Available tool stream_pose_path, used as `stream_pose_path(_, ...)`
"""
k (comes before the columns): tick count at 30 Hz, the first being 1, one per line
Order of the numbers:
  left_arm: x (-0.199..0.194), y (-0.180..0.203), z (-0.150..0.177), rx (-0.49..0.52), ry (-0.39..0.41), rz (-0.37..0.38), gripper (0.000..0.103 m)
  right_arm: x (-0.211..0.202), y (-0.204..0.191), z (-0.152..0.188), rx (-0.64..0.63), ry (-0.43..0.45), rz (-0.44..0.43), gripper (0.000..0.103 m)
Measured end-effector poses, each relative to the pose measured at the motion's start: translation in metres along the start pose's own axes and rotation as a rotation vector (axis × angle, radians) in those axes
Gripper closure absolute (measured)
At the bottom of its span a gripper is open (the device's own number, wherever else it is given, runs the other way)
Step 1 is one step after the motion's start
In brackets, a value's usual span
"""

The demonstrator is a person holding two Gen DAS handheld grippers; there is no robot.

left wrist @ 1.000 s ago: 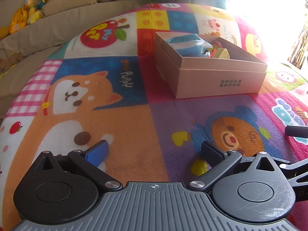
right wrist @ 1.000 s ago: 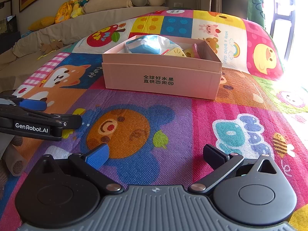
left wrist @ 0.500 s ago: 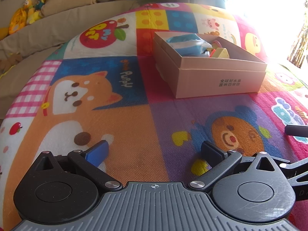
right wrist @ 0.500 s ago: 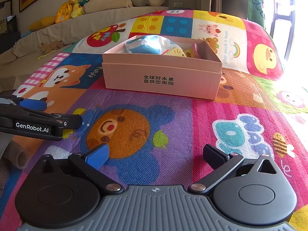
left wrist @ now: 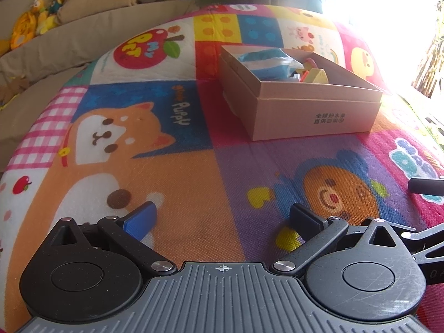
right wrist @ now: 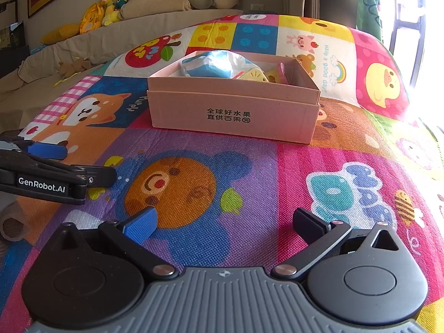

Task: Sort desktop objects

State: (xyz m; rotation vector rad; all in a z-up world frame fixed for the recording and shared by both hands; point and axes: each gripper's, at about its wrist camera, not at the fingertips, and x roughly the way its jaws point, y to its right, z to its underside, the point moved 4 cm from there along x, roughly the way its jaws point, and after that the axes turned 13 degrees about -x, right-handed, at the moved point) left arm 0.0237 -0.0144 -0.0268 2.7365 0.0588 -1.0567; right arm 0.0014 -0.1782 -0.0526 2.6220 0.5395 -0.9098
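Where the left wrist view looks forward, one left gripper point(left wrist: 222, 216) shows two fingers spread wide, one blue-padded and one black, with nothing between them. It hovers low over one cartoon-printed play mat point(left wrist: 172, 194). One pink cardboard box point(left wrist: 313, 116) stands on the mat ahead and to the right, well apart from the gripper; it is open-topped, with two lines of black printed characters on its near wall. Inside: one blue-and-white packet point(left wrist: 263, 61) at the far left end, one pale yellow item point(left wrist: 319, 76) beside it, and small red and orange bits too crowded to count. One black fingertip of the other tool pokes in at the right edge.

Right wrist view: one right gripper point(right wrist: 224, 222), fingers likewise wide apart and empty, over the mat's bear print. Same single box point(right wrist: 233, 116) straight ahead, well apart, packet point(right wrist: 211, 65) heaped above the rim, yellow items next to it. Left gripper point(right wrist: 55, 166) lies at the left edge, also spread. Four plush toys point(right wrist: 111, 8) sit on the back ledge.
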Motion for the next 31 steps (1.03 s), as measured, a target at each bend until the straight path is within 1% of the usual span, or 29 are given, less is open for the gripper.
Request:
stream_pose_path(3, 0.0005, 0.0016, 0.0003, 0.009, 0.002, -0.011, 0.000, 0.0000, -0.0002, 0.0001, 0.000, 0.000, 0.000, 0.000)
stream_pose_path(14, 0.0009, 0.0022, 0.0002, 0.006, 0.005, -0.015, 0.000, 0.0005, 0.0004, -0.0003, 0.000, 0.000, 0.000, 0.000)
stream_pose_path(31, 0.0012, 0.0018, -0.0004, 0.001, 0.004, -0.012, 0.000, 0.0002, 0.0000, 0.0003, -0.001, 0.000, 0.001, 0.000)
